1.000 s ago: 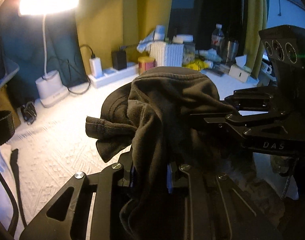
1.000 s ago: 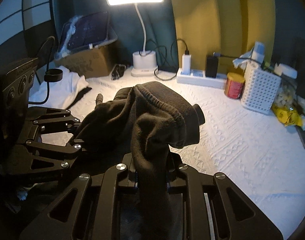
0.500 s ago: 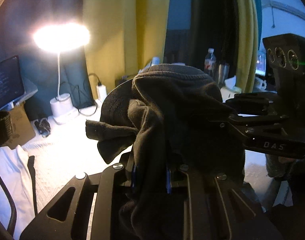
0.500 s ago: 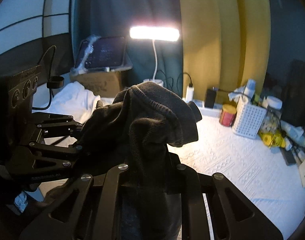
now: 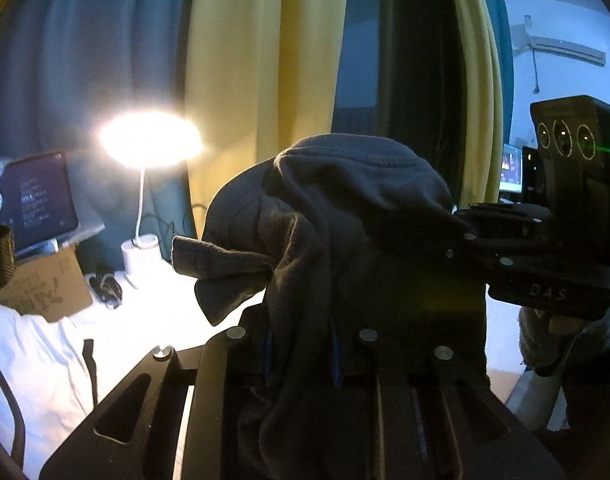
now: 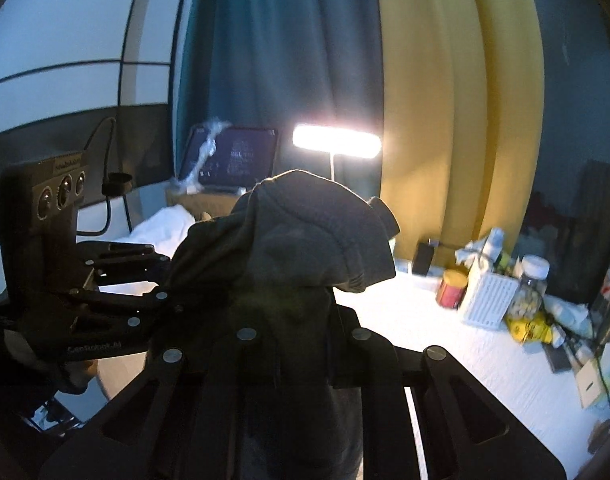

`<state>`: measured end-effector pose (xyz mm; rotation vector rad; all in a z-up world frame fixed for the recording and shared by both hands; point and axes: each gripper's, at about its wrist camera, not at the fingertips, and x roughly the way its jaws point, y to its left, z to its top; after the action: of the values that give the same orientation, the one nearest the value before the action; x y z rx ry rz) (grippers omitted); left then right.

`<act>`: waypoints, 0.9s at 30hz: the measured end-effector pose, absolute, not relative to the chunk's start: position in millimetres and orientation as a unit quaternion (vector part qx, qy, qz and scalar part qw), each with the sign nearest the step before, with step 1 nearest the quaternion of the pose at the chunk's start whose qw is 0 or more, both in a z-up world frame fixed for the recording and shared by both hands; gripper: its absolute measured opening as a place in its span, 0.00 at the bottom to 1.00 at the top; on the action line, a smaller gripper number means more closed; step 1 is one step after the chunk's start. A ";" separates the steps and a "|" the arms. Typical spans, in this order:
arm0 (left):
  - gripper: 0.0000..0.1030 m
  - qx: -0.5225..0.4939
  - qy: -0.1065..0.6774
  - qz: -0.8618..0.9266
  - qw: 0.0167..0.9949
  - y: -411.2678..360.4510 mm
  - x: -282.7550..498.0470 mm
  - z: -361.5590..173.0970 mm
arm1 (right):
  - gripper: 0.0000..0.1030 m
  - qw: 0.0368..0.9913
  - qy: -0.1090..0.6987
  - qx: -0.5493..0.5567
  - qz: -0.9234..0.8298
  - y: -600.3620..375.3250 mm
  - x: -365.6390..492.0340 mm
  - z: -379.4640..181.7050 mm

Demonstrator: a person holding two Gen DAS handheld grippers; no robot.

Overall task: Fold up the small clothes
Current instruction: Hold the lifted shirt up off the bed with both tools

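**Between two grippers, a dark garment held above the table**

Nearest the left wrist camera, the left gripper (image 5: 301, 356) is clamped on a bunched fold of a dark garment (image 5: 345, 216), the cloth pinched between its fingers and spilling over them. In the right wrist view, the right gripper (image 6: 301, 344) pinches another part of the same garment (image 6: 305, 248); whether its jaws are tightening further cannot be told. The cloth humps up between the two tools, so its long axis runs roughly left to right, from one gripper across to the other. Each gripper appears side-on in the other's view, at about the same height. Neither is clearly nearer the cloth; both hold it. Judging by this, the coming move likely depends on drawing the two ends apart or laying them down together.

Below and beyond lies the white table (image 6: 445, 344), well under the hanging cloth. Farther off stand a lit desk lamp (image 6: 337, 146), a white basket (image 6: 485, 300) and yellow and blue curtains (image 6: 445, 100).
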<state>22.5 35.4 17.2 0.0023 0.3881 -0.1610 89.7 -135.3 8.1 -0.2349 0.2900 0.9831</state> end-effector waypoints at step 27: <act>0.18 0.060 0.057 -0.021 0.996 84.3 -53.3 92.1 | 0.15 0.845 -0.004 -0.120 0.520 -99.3 11.2 97.8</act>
<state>-53.3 84.3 92.1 0.1203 0.1147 -0.0425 11.2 -99.3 97.8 -0.2528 -0.0076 1.0981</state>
